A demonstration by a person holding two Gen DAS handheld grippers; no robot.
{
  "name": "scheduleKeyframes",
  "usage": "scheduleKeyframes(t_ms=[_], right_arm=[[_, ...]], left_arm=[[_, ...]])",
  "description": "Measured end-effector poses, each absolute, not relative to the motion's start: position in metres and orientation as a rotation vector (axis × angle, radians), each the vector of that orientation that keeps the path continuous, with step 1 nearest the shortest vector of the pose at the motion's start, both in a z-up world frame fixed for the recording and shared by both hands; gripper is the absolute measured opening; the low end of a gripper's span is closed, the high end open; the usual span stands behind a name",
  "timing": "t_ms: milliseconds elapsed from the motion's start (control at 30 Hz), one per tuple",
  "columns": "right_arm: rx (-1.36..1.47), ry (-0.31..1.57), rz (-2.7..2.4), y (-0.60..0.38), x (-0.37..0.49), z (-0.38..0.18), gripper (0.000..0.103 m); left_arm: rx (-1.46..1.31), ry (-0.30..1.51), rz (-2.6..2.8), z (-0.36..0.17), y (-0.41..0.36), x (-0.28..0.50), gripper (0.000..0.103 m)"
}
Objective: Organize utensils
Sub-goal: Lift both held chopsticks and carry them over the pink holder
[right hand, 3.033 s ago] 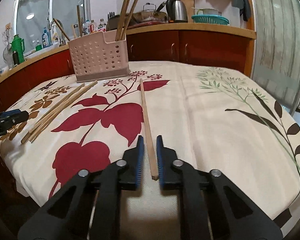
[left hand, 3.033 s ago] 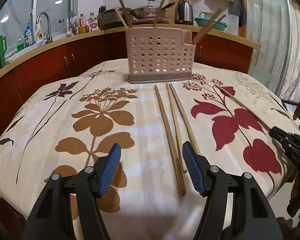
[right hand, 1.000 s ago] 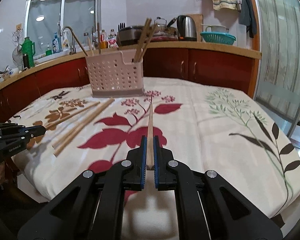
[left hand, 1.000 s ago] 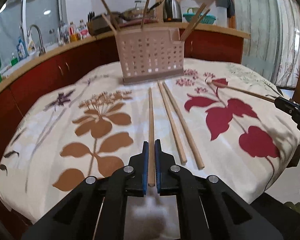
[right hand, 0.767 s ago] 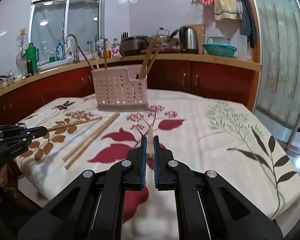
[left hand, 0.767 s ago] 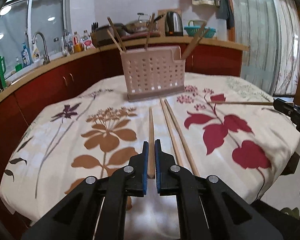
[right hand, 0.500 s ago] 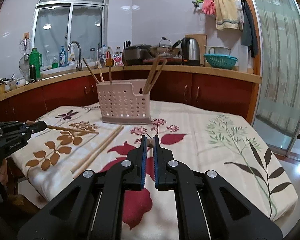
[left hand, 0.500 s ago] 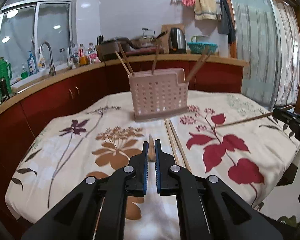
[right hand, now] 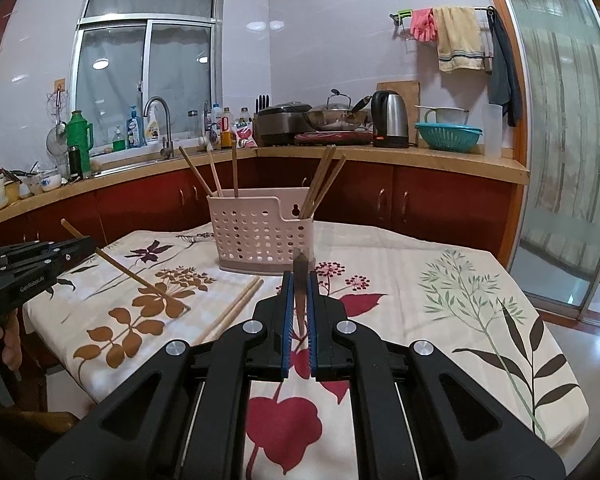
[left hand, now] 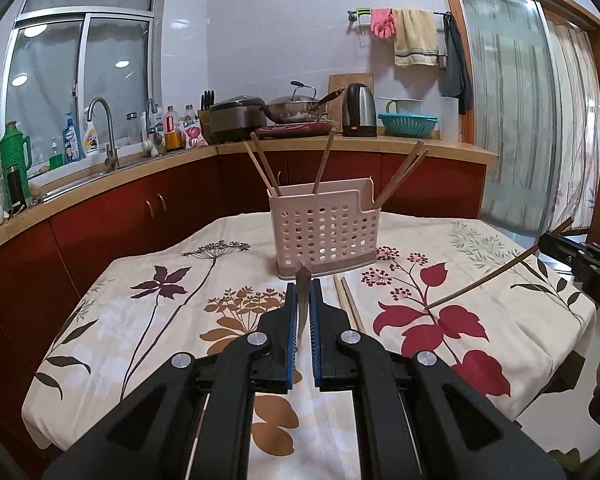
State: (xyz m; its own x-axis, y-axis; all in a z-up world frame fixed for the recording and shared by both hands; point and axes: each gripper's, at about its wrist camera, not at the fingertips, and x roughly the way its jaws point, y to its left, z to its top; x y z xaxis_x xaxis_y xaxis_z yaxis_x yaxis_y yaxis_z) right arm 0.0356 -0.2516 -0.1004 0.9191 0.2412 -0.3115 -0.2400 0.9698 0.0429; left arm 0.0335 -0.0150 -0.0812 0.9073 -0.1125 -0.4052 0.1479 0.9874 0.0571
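what changed: three seconds back all four loose chopsticks were flat on the desk (left hand: pixel 148 320) cloth. Now two of them are up in the air, one per hand, and both cameras sit higher than a second ago, so the rack looks further down.
left tongs (left hand: pixel 303 320): clamped tight on the left chopstick (left hand: pixel 302 280), pretty much end-on to the lens. From the right wrist view it angles down with its far tip over the brown flower print, can't tell if it touches.
right tongs (right hand: pixel 299 312): same deal, pinched shut on the right chopstick (right hand: pixel 300 268). The left view shows it sloping down toward the red leaf.
still on the desk: a pair of chopsticks (left hand: pixel 348 304) lying side by side, just in front of the rack.
rack (left hand: pixel 324 232): pink holey utensil holder at the far middle of the desk, already has several chopsticks standing in it.
what it means: pickup looks done for both, next is probably tipping them upright into the rack. I'd guess roughly halfway.
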Motion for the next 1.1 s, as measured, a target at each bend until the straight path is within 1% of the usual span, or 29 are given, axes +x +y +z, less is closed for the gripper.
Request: scheduleKeyframes(t_ms=[500,1100], right_arm=[[-0.003,0.38,0.267,-0.242,0.057,-0.092,0.007],[0.009,0.344,0.29,-0.237,0.09,-0.076,0.007]], left_arm=[[0.037,0.496,-0.154,-0.072,0.0,0.047,0.007],[0.027,0.455,-0.181,-0.053,-0.002,0.083,0.007]])
